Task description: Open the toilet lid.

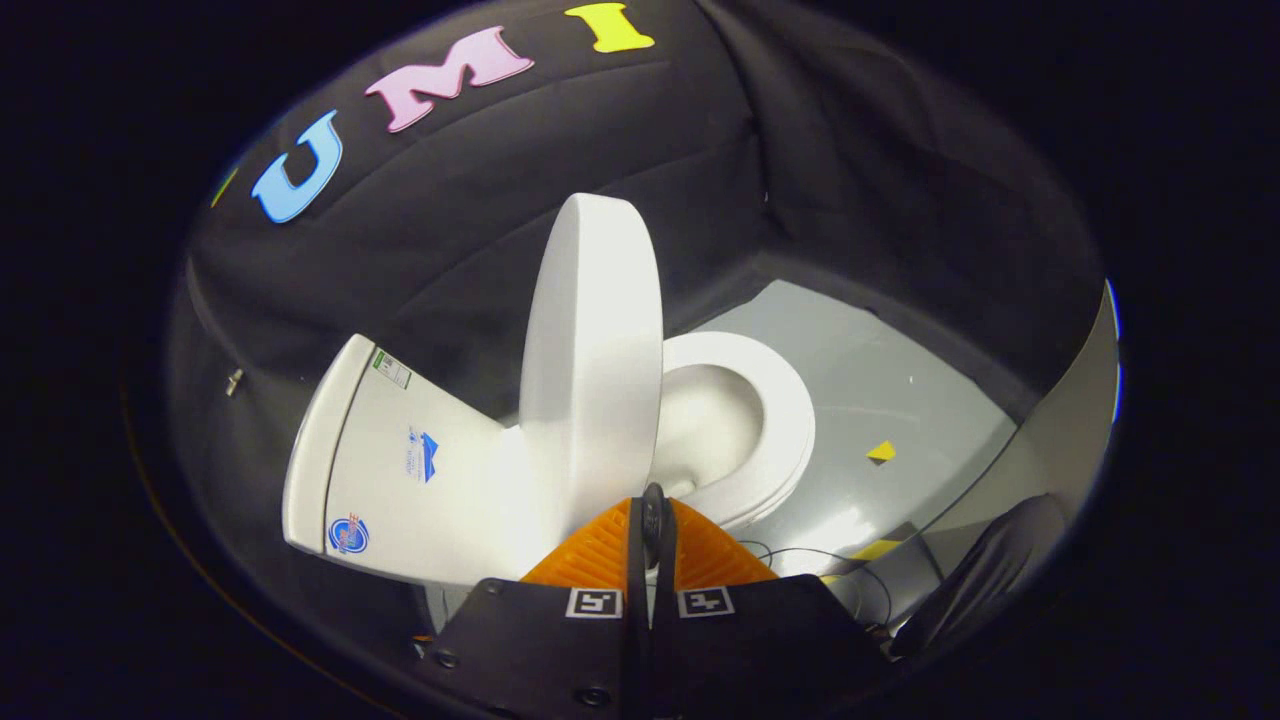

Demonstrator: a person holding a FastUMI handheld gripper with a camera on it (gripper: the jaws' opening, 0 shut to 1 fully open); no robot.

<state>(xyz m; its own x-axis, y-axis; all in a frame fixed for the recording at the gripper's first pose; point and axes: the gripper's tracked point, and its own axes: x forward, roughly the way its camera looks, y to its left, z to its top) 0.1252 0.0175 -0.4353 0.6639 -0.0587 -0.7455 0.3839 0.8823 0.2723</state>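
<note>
A white toilet stands just ahead of my fingers. Its lid (590,370) is raised nearly upright, seen edge-on, between the tank (400,470) and the seat ring (775,420). The bowl (705,415) lies exposed beyond the lid. My gripper (652,515) has its two orange fingers (600,550) pressed together, with nothing visible between them. The fingertips sit close to the lid's lower edge, near the hinge; contact with the lid is not clear.
Grey floor (880,380) stretches beyond the toilet, with a small yellow marker (881,451) on it and a yellow tape strip (875,549) by thin black cables. A black cloth-covered object (985,570) sits beside the fingers. Black cloth walls stand behind the toilet.
</note>
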